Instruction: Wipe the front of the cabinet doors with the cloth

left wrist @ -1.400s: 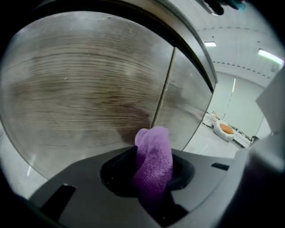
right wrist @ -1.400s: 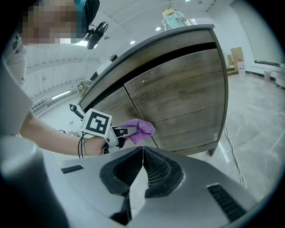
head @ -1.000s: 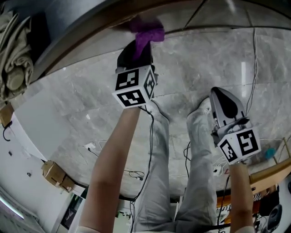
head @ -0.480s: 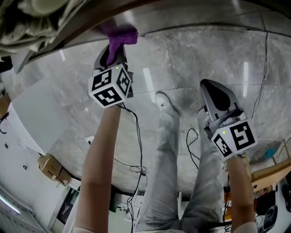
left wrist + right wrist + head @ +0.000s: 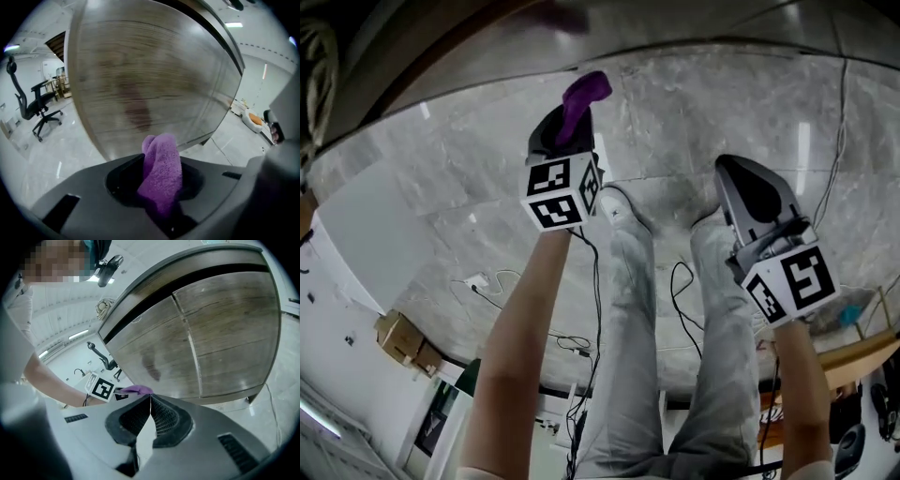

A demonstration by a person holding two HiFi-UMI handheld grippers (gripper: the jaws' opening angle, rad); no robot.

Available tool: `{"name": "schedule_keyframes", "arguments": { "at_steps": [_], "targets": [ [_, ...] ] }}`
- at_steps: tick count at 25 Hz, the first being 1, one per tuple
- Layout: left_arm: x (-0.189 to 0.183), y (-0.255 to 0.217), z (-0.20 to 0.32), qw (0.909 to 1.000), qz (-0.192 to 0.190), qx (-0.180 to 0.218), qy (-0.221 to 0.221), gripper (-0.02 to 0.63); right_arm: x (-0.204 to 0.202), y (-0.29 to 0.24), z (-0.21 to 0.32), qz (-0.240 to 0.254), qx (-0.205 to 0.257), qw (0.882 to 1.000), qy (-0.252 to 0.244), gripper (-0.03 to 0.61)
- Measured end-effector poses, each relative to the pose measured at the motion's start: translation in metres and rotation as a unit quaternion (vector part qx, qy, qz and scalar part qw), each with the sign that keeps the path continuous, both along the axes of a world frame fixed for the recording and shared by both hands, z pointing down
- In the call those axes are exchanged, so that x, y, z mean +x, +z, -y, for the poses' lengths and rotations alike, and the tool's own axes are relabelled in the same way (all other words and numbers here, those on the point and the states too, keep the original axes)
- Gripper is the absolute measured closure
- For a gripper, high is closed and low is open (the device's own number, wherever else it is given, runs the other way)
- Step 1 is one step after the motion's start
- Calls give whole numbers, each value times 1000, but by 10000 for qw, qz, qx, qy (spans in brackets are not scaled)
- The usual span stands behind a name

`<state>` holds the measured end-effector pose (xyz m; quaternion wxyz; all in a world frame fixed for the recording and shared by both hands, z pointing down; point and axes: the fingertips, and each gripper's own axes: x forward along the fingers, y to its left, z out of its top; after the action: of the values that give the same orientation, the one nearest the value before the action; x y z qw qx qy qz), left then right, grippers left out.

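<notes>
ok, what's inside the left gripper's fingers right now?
A purple cloth, pinched in the left gripper, its free end sticking out toward the wooden cabinet door. The cloth's lower end is buried between the fingers, so how much is clamped cannot be seen.

The cabinet door point(image 5: 150, 70) blocks my way ahead. Bare floor point(image 5: 422, 234) lies open on the left. Cables point(image 5: 675, 281) and my legs point(image 5: 628, 309) crowd the middle.

I hold my left gripper point(image 5: 565, 133) out ahead, jaws pinching the cloth point(image 5: 581, 96); my right gripper point(image 5: 746, 187) sits beside, jaws closed
</notes>
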<state>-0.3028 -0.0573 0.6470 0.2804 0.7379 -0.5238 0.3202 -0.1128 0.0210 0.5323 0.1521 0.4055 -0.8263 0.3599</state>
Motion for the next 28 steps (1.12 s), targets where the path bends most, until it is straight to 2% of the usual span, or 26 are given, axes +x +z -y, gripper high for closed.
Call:
{"name": "schedule_keyframes", "arguments": {
  "at_steps": [3,7,10,12,15,19,25,28],
  "targets": [
    [76,12,12,9990,-246,-20,363,514,52,8,-6,-249,-14,9996,107,552],
    [168,29,28,9955,-639,-87,689,514,126,30,-20,-398,-92,9967,702,552],
    [209,37,45,9932,-518,-55,1041,514,166,34,-27,-393,-94,9919,1204,552],
    [219,45,54,9933,-386,-83,1084,514,181,38,-35,-385,-84,9888,1438,552],
    [210,56,63,9955,-269,-220,885,514,188,46,-52,-382,-149,9844,1711,552],
    [174,59,70,9963,-128,-382,760,514,174,55,-69,-370,-260,9802,1928,552],
    [86,57,65,9939,297,-487,948,514,113,53,-59,-242,-201,9823,1847,552],
    [36,58,63,9933,502,-525,897,514,84,46,-46,-137,-76,9827,1848,552]
  ]
}}
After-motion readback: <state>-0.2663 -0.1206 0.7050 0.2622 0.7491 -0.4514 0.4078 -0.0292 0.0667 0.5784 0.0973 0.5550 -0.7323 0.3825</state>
